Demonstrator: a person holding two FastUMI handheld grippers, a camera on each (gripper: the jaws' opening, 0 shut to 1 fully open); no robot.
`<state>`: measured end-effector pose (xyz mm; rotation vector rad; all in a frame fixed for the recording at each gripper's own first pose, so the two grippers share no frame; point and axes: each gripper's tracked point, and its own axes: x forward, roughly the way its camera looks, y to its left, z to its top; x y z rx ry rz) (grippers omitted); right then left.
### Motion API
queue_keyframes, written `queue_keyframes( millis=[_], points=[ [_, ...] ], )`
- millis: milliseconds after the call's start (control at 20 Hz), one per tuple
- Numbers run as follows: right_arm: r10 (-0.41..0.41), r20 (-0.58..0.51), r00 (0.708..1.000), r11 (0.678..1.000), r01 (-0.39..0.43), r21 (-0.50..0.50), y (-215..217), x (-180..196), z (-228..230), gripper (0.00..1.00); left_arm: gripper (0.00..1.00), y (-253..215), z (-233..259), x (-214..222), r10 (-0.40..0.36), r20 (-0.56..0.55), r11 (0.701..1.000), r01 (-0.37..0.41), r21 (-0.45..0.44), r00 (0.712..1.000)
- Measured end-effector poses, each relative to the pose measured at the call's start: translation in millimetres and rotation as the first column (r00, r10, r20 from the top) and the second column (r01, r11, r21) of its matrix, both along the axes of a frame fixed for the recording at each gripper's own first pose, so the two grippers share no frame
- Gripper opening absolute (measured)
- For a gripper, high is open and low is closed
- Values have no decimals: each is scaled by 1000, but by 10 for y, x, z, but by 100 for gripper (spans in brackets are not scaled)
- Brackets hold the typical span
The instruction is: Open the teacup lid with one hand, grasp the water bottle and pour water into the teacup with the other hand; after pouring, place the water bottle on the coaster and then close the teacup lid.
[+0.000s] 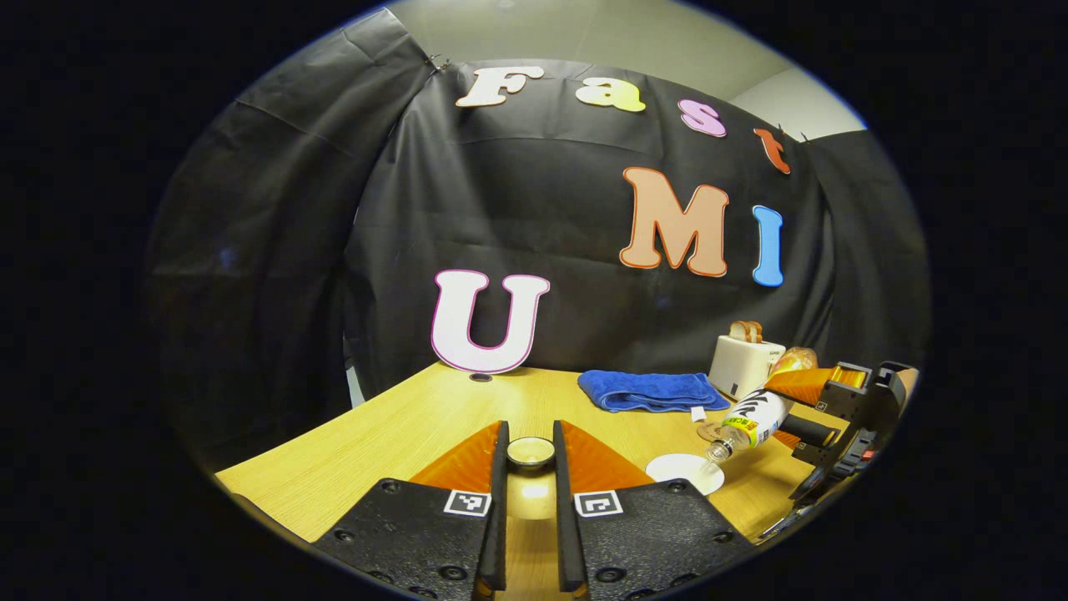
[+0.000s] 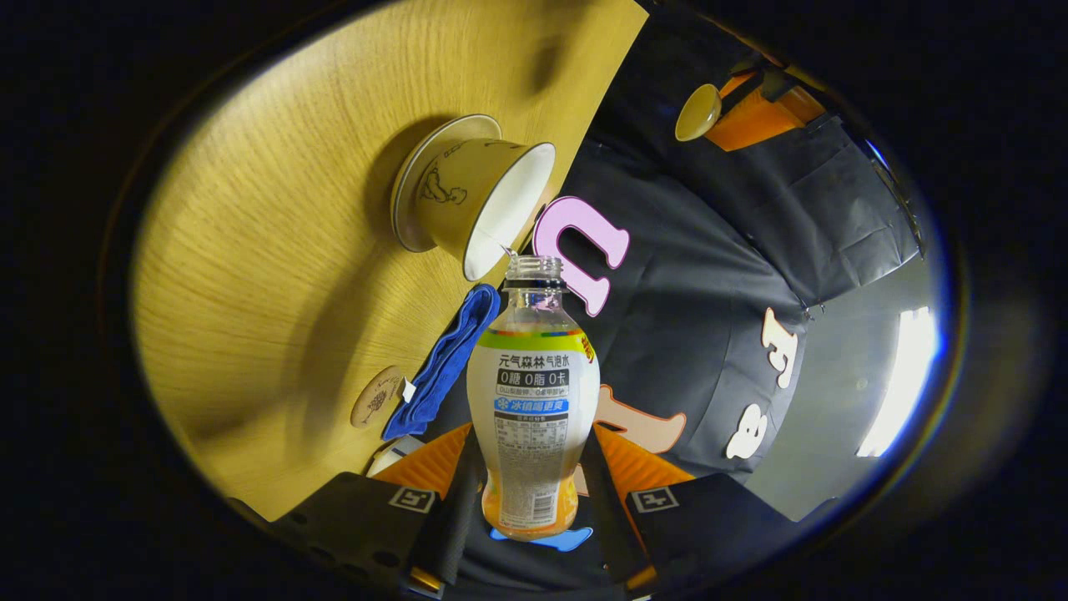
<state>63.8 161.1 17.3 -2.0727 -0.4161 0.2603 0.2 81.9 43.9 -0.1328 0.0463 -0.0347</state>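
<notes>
My left gripper is shut on the small round teacup lid and holds it above the wooden table. The right gripper view has that lid far off in the left gripper. My right gripper is shut on the labelled water bottle, which is uncapped. The bottle is tilted, its mouth right at the rim of the open teacup on its saucer. In the left gripper view the bottle slants down toward the teacup, held by the right gripper. The round coaster lies just behind the cup.
A folded blue towel lies behind the coaster, and a white toaster with bread stands at the back right. The towel also runs beside the bottle in the right gripper view. The table's left edge is near.
</notes>
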Motion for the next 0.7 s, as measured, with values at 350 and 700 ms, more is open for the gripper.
queue_keyframes(
  millis=[350,700],
  points=[
    [2,-38,999,1000,-1,12,6,-21,-44,69,22,24,39,-15,5,9,1000,-5,8,1000],
    [-35,-154,988,982,63,179,-46,-77,-211,70,21,7,44,-22,-1,11,1000,1,10,1000]
  ],
)
